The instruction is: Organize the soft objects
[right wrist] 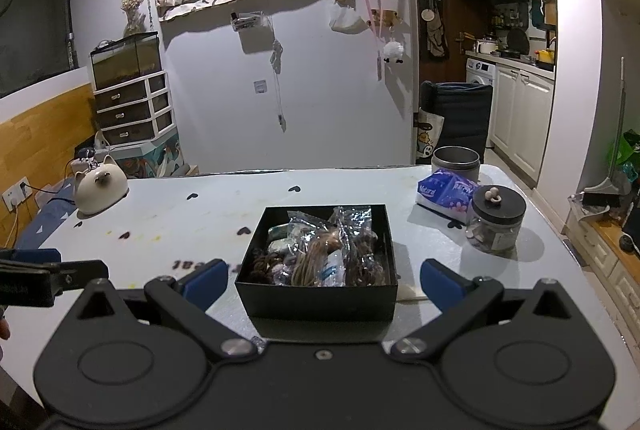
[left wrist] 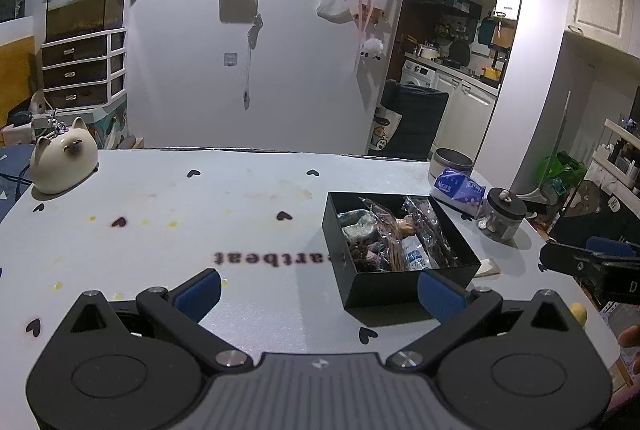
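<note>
Right wrist view shows the black box (right wrist: 318,270) near the worktop's (right wrist: 200,226) front edge, toward its right side, packed with crinkled plastic packets (right wrist: 340,230) and brownish coiled soft items (right wrist: 312,258). The right gripper (right wrist: 323,280) hangs just before the box with its fingers spread wide and nothing between them. The left gripper (left wrist: 319,288) is likewise spread and empty, over bare worktop left of the box (left wrist: 396,250).

The likeliest trouble is the slick film: fingers closing on a packet could slip off, or catch two overlapping packets at once and drag a neighbour over the rim. A pull on tangled contents could also tip or slide the light box. The glass jar (right wrist: 496,222) and tissue pack (right wrist: 444,194) stand near the right edge, behind the box, and a wide swing might knock them.

The worktop is pale, printed with small hearts and lettering, and marked with yellowish stains. A cat-shaped ceramic (right wrist: 100,190) sits at the far left corner. Beyond lie a white wall, a drawer unit and a dim kitchen.
</note>
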Available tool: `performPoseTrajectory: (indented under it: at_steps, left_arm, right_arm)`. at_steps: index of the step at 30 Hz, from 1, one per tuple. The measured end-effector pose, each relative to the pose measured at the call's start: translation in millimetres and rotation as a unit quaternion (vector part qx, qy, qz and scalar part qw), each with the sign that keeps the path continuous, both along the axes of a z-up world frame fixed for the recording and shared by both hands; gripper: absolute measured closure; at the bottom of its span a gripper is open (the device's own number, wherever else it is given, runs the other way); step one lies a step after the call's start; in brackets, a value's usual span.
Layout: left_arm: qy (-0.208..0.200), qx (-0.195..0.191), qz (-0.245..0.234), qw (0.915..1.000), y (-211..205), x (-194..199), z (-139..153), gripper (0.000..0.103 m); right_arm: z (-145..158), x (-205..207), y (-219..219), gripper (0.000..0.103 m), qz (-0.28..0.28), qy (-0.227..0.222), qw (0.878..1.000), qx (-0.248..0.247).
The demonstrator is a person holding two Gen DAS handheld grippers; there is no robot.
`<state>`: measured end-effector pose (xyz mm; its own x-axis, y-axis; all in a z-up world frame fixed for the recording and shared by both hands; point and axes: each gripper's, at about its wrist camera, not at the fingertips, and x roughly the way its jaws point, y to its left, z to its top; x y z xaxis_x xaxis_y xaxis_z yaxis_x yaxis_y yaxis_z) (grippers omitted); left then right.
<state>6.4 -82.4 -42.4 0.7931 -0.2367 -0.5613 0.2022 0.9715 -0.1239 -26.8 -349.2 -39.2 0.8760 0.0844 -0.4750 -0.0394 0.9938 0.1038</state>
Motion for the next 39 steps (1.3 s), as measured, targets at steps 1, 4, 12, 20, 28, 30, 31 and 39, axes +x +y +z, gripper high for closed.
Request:
performPoseTrajectory:
  at_steps: [1,4,12,20,28,30,31,39]
  left_arm:
    - [0.0,0.0,0.0,1.0,0.3,-0.2,0.1,0.0]
    - [0.0,0.0,0.001,1.0,0.9,-0.3,0.6,0.0]
    - [-0.001,-0.001,0.005,1.0,2.4,0.3,1.8,0.0]
    - [-0.002,-0.001,0.006,1.0,3.9,1.2,2.5,0.0]
    - [-0.002,-0.001,0.006,1.0,4.2,1.5,2.9,0.0]
    - [-0.002,-0.002,0.006,1.0,3.7,1.3,2.6,0.0]
    - [-0.002,-0.002,0.006,1.0,3.6,1.3,2.6,0.0]
    - [-0.002,-0.001,0.006,1.0,3.5,1.3,2.5,0.0]
  right_arm:
    - [-0.1,0.0,0.1,0.0,0.0,0.0,1.0,0.0]
    - [-0.1,-0.2,0.0,0.0,0.001,0.0,1.0,0.0]
    - [-0.9,-0.9,2.4,0.0,0.002,0.0,1.0,0.0]
    - [-1.5,-0.7,6.3,0.0,0.004,0.0,1.0,0.0]
    - [-1.8,-0.7,6.8,0.0,0.003,0.0,1.0,0.001]
    - [-1.5,-0.4,7.6,0.0,0.003,0.0,1.0,0.001]
    - [-1.6,0.0,6.8,0.0,0.003,0.0,1.0,0.001]
    - [-1.6,1.2,6.9,0.0,0.003,0.001,1.0,0.002]
